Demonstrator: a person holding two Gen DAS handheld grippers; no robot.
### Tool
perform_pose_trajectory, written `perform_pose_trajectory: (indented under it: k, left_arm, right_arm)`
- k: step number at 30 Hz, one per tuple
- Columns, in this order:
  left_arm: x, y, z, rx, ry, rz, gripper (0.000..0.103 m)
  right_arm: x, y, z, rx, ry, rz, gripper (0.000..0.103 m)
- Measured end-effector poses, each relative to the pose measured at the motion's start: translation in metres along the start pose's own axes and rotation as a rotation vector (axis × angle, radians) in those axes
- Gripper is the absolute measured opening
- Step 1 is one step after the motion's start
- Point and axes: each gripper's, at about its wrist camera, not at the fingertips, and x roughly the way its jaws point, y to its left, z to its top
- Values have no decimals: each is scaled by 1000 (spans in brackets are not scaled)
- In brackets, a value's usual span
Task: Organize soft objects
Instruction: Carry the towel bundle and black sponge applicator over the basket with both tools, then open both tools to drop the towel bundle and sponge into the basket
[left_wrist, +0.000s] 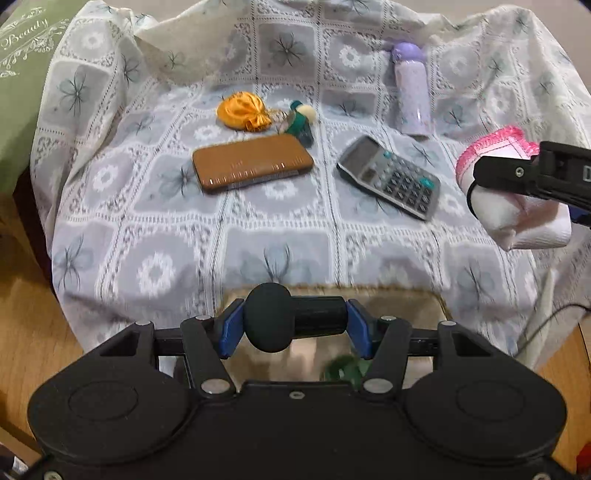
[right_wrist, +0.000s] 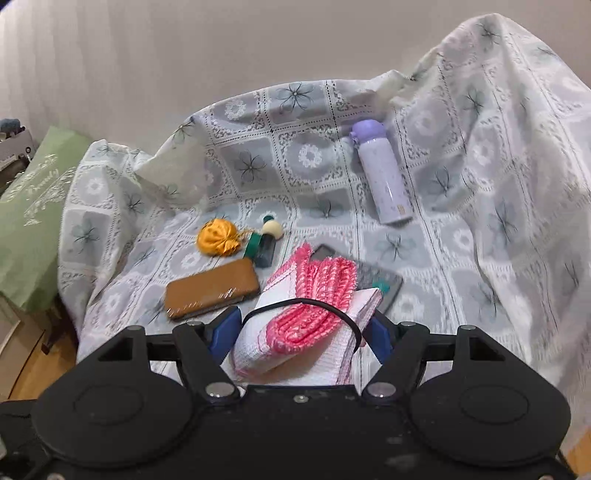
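Observation:
My left gripper (left_wrist: 295, 326) is shut on a black foam-headed microphone (left_wrist: 280, 321), held crosswise over a tan box (left_wrist: 413, 310) at the seat's front edge. My right gripper (right_wrist: 299, 332) is shut on a folded white cloth with pink trim (right_wrist: 306, 325), bound by a black band; it also shows in the left wrist view (left_wrist: 517, 206) at the right, above the seat. An orange satin pouch (left_wrist: 242, 110) and a small green plush doll (left_wrist: 299, 120) lie at the back of the seat; both show in the right wrist view too, the pouch (right_wrist: 218, 238) and the doll (right_wrist: 264, 242).
On the patterned cover (left_wrist: 155, 236) lie a brown case (left_wrist: 251, 162), a grey calculator (left_wrist: 389, 177) and a lilac bottle (left_wrist: 412, 88). A green cushion (left_wrist: 22, 81) is at the left. Something green (left_wrist: 343, 369) lies in the box. Wooden floor (left_wrist: 26, 325) below.

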Motion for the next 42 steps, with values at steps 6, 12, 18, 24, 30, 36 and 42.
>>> perform_pose_trajectory:
  k: [6,12,18,24,30,36,42]
  left_arm:
    - [-11,-7,-23,1,1,-9,55]
    - [-18,-10,-39,-5,-3,-2,55]
    - [-25,-3,-45,-46,-19,15,55]
    - [-24,0,-44,-64,-30,36,56]
    - [-30,-2,-48,-45,-62,66,69]
    - [-35,4,-48,-70,-89,104,79]
    - [-35,9,-48,-94,-92,126,80]
  right_arm:
    - [-39,4,-31,25,2,18,71]
    - [-64,5,-60,40,20,23,71]
    - [-84,5,-82,45,22,12,71]
    - [-86,6,-90,37,47,16,71]
    - [-81,12,-98,16,78,13,71]
    - [-78,19,-102,-7,94,16,72]
    - [-78,17,-103,-4,96,26,75]
